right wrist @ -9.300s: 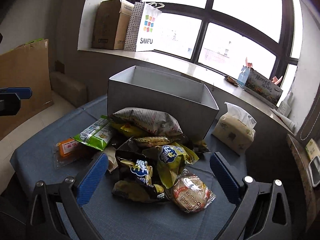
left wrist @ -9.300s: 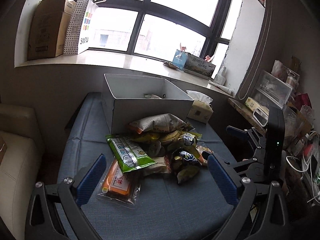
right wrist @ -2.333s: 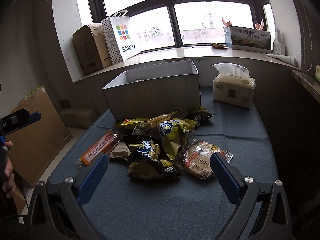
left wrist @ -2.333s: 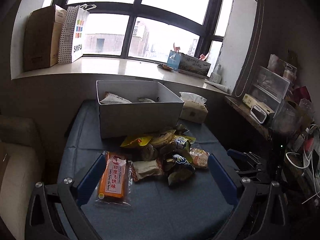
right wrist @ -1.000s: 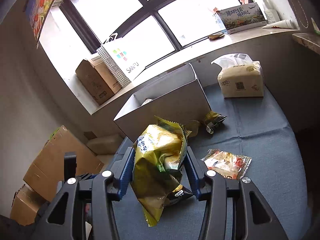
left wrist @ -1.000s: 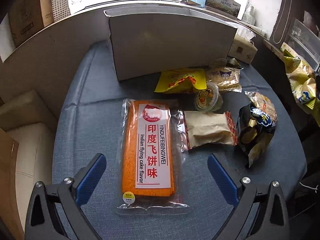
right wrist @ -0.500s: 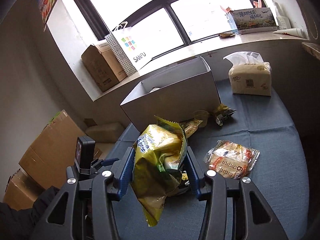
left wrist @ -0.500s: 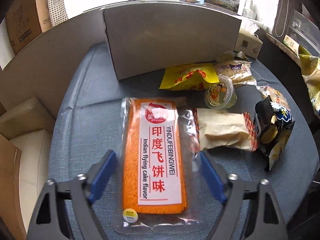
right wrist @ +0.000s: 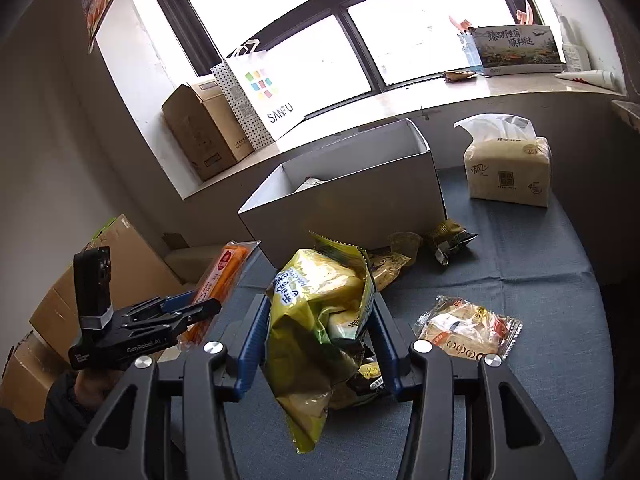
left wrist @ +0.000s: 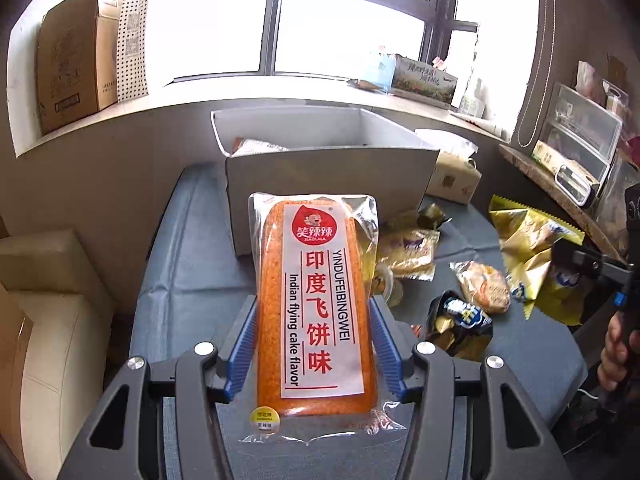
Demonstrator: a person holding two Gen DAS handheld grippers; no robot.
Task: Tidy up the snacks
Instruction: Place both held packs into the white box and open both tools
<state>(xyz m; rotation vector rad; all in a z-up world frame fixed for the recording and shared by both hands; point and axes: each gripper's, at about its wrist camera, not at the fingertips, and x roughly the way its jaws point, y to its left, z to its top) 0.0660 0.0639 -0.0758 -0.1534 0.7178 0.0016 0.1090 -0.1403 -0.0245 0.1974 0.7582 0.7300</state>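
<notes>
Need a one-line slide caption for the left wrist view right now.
Left gripper clamps the orange flying-cake packet, lifted before the white box; loose snacks lie on the blue table.

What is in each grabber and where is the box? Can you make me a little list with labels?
left gripper: jaws have just been closing, now shut on the orange cake pack, lifted off the table
right gripper: shut on the yellow snack bag
white box: open, at the back of the blue table, something already inside
still on the table: round cracker pack, small dark packet
tissue pack: right of the box
</notes>
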